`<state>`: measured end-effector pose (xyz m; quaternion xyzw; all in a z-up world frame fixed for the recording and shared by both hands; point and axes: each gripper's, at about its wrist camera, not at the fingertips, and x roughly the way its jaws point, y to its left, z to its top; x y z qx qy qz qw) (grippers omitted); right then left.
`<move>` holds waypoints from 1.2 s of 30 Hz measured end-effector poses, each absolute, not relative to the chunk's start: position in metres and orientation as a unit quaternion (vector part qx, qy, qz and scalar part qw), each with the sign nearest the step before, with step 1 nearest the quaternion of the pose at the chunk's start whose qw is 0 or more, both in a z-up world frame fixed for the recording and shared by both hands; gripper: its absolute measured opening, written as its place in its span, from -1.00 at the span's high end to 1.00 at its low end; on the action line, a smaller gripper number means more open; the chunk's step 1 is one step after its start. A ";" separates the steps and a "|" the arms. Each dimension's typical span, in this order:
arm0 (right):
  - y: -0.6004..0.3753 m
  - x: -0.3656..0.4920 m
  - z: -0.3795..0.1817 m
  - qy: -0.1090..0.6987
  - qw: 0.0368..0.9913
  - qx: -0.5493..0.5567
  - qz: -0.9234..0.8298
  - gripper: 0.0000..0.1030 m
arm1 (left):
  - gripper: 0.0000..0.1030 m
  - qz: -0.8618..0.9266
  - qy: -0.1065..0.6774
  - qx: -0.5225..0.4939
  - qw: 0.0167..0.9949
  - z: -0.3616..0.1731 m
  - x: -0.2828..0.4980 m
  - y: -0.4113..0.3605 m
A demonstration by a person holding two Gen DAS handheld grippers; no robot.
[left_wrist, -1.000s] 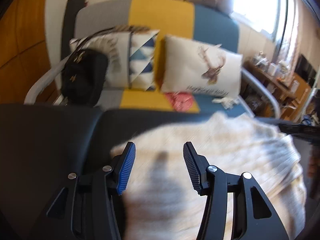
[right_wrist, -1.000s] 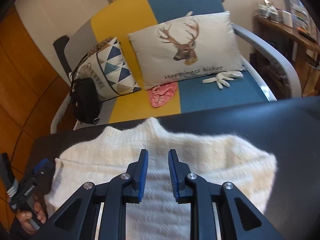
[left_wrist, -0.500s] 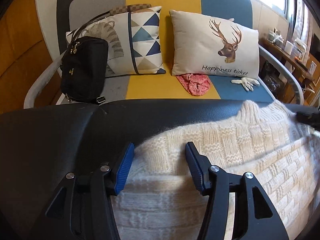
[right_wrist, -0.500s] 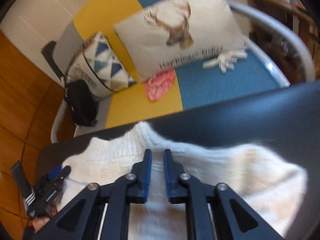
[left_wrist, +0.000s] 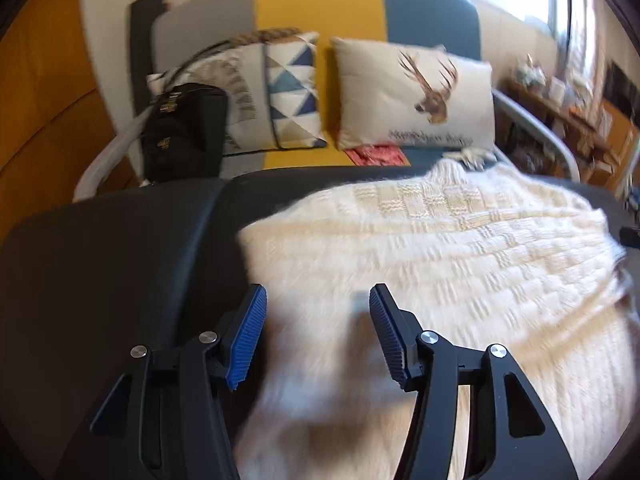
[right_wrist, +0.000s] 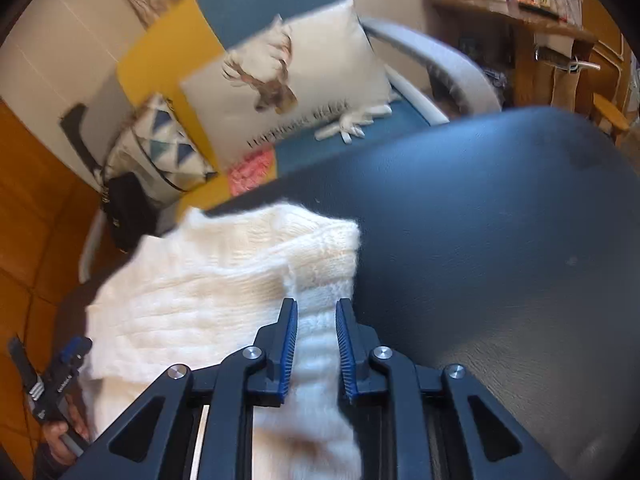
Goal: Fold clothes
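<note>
Right gripper (right_wrist: 316, 334): jaws opening, a fold of the cream knitted sweater (right_wrist: 208, 292) between them. Left gripper (left_wrist: 316, 330): jaws apart above the sweater's edge, gripping nothing. The sweater lies on the dark table (right_wrist: 500, 240). Beyond the table: sofa (left_wrist: 320, 12), deer cushion (left_wrist: 412, 96), black bag (left_wrist: 180, 132).

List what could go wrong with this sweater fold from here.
1. The right gripper has its jaws opening around a fold of the white sweater; the knit may slip out and the fold come undone.
2. The left gripper is open above the sweater, so that side is unheld and may drag or bunch.
</note>
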<state>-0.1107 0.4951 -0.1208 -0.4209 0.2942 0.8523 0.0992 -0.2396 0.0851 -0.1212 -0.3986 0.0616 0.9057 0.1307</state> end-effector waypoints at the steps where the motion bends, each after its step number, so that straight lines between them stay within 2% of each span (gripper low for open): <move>1: 0.490 -0.102 -0.119 0.294 0.089 -0.419 0.855 0.60 | -0.11 0.907 0.047 -0.397 0.133 -0.118 -0.227 0.077; 4: 0.470 -0.094 -0.124 0.278 0.050 -0.430 0.857 0.60 | -0.11 0.907 0.032 -0.397 0.139 -0.117 -0.198 0.065; 6: 0.459 -0.099 -0.139 0.256 0.058 -0.459 0.849 0.61 | -0.11 0.903 0.035 -0.404 0.143 -0.122 -0.183 0.064; 7: 0.457 -0.101 -0.147 0.250 0.067 -0.473 0.842 0.70 | -0.11 0.898 0.047 -0.413 0.144 -0.127 -0.178 0.066; 8: 0.459 -0.100 -0.155 0.251 0.078 -0.483 0.835 0.90 | -0.11 0.895 0.058 -0.421 0.139 -0.133 -0.174 0.068; 9: 0.461 -0.098 -0.159 0.254 0.091 -0.485 0.832 0.94 | -0.11 0.888 0.069 -0.436 0.133 -0.141 -0.171 0.069; 10: 0.465 -0.092 -0.155 0.266 0.099 -0.475 0.833 0.95 | -0.11 0.879 0.076 -0.452 0.128 -0.149 -0.170 0.068; 13: 0.473 -0.071 -0.135 0.311 0.097 -0.443 0.835 0.81 | -0.11 0.883 0.068 -0.449 0.118 -0.151 -0.160 0.057; 14: 0.469 -0.064 -0.127 0.308 0.090 -0.441 0.838 0.73 | -0.11 0.885 0.055 -0.447 0.119 -0.147 -0.155 0.053; 18: 0.443 -0.052 -0.127 0.303 0.043 -0.461 0.833 0.72 | -0.11 0.889 0.004 -0.438 0.135 -0.135 -0.130 0.046; 20: 0.433 -0.048 -0.144 0.281 0.060 -0.497 0.819 0.72 | -0.11 0.886 0.009 -0.441 0.140 -0.139 -0.116 0.050; 22: 0.435 -0.041 -0.165 0.271 0.100 -0.539 0.791 0.90 | -0.11 0.879 0.029 -0.457 0.135 -0.152 -0.106 0.053; 24: 0.445 -0.024 -0.161 0.283 0.131 -0.518 0.797 0.94 | -0.11 0.886 0.059 -0.442 0.130 -0.155 -0.096 0.053; 25: 0.449 -0.018 -0.159 0.290 0.141 -0.512 0.796 0.94 | -0.11 0.887 0.070 -0.438 0.128 -0.155 -0.092 0.054; 27: 0.449 -0.003 -0.153 0.319 0.130 -0.493 0.799 0.73 | -0.11 0.890 0.092 -0.429 0.126 -0.155 -0.086 0.055; 28: 0.446 0.004 -0.149 0.326 0.122 -0.484 0.803 0.70 | -0.11 0.888 0.088 -0.432 0.129 -0.154 -0.085 0.053; 32: 0.413 0.037 -0.128 0.296 0.094 -0.465 0.829 0.63 | -0.11 0.894 0.054 -0.423 0.140 -0.136 -0.073 0.042; 33: 0.404 0.044 -0.127 0.281 0.090 -0.468 0.833 0.55 | -0.11 0.895 0.056 -0.419 0.141 -0.134 -0.069 0.042; 36: 0.387 0.061 -0.130 0.231 0.111 -0.492 0.832 0.55 | -0.11 0.889 0.085 -0.423 0.153 -0.137 -0.054 0.043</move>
